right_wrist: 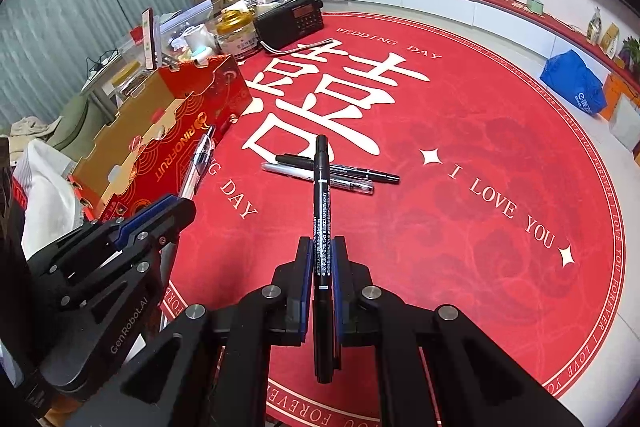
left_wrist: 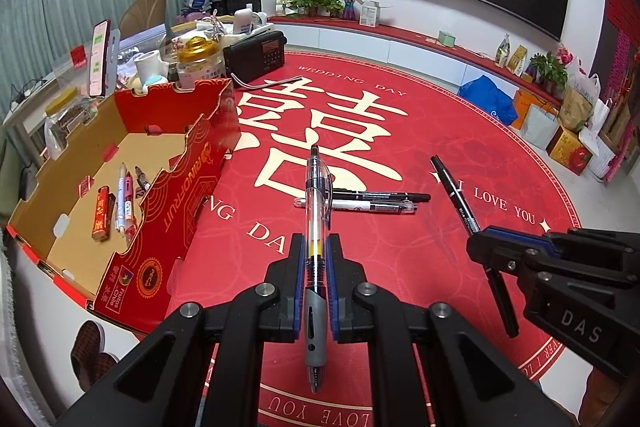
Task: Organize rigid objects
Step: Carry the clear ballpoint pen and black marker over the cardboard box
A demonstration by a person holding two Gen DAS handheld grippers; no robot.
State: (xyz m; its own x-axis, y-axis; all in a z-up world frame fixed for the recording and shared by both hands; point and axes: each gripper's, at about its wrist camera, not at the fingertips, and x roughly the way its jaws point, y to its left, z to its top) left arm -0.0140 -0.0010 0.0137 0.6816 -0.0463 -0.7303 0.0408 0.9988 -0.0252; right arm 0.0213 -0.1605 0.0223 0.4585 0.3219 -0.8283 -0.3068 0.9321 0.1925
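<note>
The round red mat [left_wrist: 440, 155] covers most of the floor and serves as the work area, its big white character in the middle. At its left edge lies the open red cardboard tray [left_wrist: 176, 187], low-walled and turned so its brown floor faces up. It looks like the collecting place, since a lighter [left_wrist: 101, 213], two pastel pens [left_wrist: 124, 201] and a short marker [left_wrist: 142, 177] already lie side by side inside it. Behind the tray, at the far left, stands household clutter including a black radio [left_wrist: 256, 53] and a gold-lidded jar [left_wrist: 199, 61].

Near the mat's centre two pens are left: a black marker [right_wrist: 340, 169] and a clear-barrelled pen [right_wrist: 316, 181], lying nearly parallel and touching, apart from the tray.

The left gripper [left_wrist: 314, 247] is pressed together on a transparent click pen [left_wrist: 316, 227], pinching it at mid-barrel so the grey grip end hangs toward the camera and the tip points away; this lengthwise hold probably keeps it from swinging and lets it be laid down flat beside the others. The right gripper [right_wrist: 323, 247] is likewise closed on a slim black marker [right_wrist: 322, 211], gripped around its middle and aligned with the fingers. Both held pens hover above the near part of the mat, the left one closer to the tray, so it seems the likelier to go in first.
</note>
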